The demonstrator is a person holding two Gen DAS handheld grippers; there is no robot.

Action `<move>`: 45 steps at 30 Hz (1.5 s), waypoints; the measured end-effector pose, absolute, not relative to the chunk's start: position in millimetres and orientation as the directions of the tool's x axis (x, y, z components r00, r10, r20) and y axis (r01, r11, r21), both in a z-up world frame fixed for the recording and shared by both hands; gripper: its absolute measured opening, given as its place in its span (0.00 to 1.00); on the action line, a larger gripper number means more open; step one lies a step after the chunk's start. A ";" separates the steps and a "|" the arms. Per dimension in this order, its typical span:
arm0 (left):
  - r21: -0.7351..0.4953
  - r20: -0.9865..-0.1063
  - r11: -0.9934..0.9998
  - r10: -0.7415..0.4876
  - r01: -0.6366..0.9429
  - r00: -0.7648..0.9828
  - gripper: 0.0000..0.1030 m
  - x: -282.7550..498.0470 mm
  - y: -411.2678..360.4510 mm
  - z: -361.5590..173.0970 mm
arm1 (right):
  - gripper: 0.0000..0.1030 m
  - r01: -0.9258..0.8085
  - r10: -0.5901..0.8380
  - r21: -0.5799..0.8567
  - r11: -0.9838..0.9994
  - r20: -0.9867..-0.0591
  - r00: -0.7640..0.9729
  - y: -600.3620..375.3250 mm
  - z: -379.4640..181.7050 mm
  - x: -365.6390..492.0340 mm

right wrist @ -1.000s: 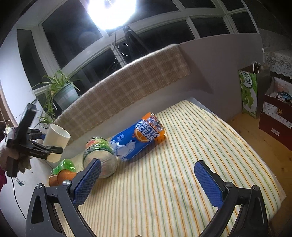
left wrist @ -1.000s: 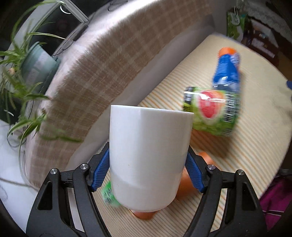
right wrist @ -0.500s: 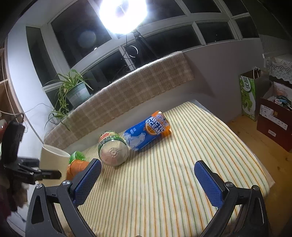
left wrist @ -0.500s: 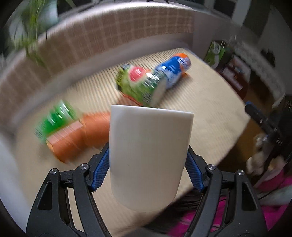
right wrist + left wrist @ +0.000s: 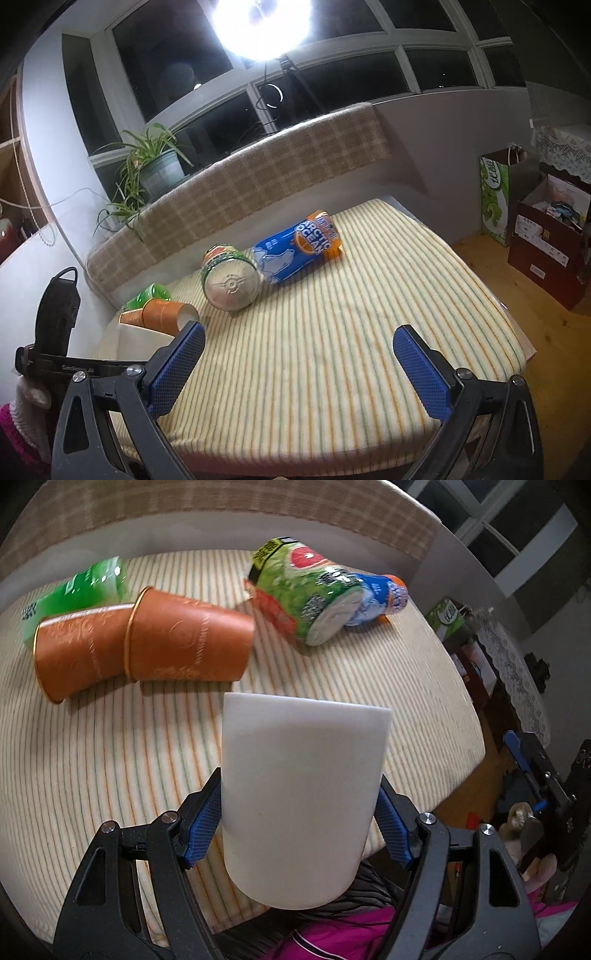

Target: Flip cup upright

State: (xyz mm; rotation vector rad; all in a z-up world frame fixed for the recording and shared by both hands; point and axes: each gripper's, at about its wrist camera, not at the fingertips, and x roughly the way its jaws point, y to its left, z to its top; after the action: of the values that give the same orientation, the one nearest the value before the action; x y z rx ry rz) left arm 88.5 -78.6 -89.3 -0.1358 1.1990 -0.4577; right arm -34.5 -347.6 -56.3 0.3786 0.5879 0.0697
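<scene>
White cup (image 5: 303,805) between blue pads (image 5: 201,830) on a black gripper (image 5: 299,834). 2 orange cups (image 5: 188,642) with gold rims. Green bottle (image 5: 74,590). Green can (image 5: 306,602) showing pink grapefruit. Blue and orange can (image 5: 295,249). Cream cloth (image 5: 332,350) with orange and green stripes. Beige plaid backrest (image 5: 258,184).

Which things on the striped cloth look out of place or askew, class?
Two orange paper cups lie tipped over, one nested in the other. A green can and blue can also lie sideways. The left gripper holds the white cup.
</scene>
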 end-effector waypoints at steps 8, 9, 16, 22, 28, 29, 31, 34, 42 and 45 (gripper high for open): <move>-0.381 -0.853 0.893 -0.440 0.239 0.280 0.75 93.2 -64.0 -99.1 | 1.00 -0.008 0.210 0.345 0.938 -0.554 0.806 -319.9 -54.5 -30.8; -0.384 -0.852 0.892 -0.441 0.238 0.281 0.75 94.0 -62.8 -99.3 | 1.00 -0.014 0.218 0.346 0.938 -0.557 0.801 -317.3 -54.6 -30.9; -0.420 -0.841 0.877 -0.473 0.233 0.265 0.76 101.1 -49.5 -100.3 | 1.00 -0.055 0.258 0.344 0.937 -0.580 0.773 -297.0 -52.3 -28.8; -0.427 -0.830 0.870 -0.485 0.246 0.276 0.78 99.2 -43.4 -94.1 | 1.00 -0.078 0.306 0.378 0.923 -0.592 0.746 -284.3 -52.1 -24.5; -0.409 -0.818 0.874 -0.479 0.263 0.319 0.78 82.2 -30.4 -78.4 | 1.00 -0.080 0.394 0.479 0.874 -0.604 0.692 -283.9 -53.1 -9.1; -0.403 -0.815 0.877 -0.474 0.262 0.334 0.78 77.2 -25.7 -74.7 | 1.00 -0.081 0.421 0.505 0.859 -0.607 0.674 -283.0 -54.6 -3.9; -0.370 -0.811 0.893 -0.445 0.256 0.380 0.78 65.2 -16.0 -66.1 | 1.00 -0.084 0.464 0.544 0.835 -0.614 0.639 -278.7 -58.2 4.7; -0.293 -0.802 0.929 -0.367 0.225 0.471 0.78 44.2 -0.9 -53.4 | 1.00 -0.080 0.531 0.600 0.796 -0.629 0.567 -266.8 -70.2 23.9; -0.169 -0.726 0.982 -0.178 0.078 0.665 0.78 -6.8 25.4 -41.3 | 0.97 -0.064 0.655 0.697 0.715 -0.635 0.409 -232.3 -98.4 73.2; -0.180 -0.721 0.982 -0.172 0.058 0.671 0.78 -13.8 27.3 -46.4 | 0.93 -0.026 0.687 0.728 0.685 -0.633 0.355 -227.3 -110.5 89.4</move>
State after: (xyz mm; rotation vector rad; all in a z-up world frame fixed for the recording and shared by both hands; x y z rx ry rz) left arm -13.8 27.3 -46.4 -0.1465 0.8255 -0.1303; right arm 89.4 -227.3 -110.5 0.6971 1.1257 0.5120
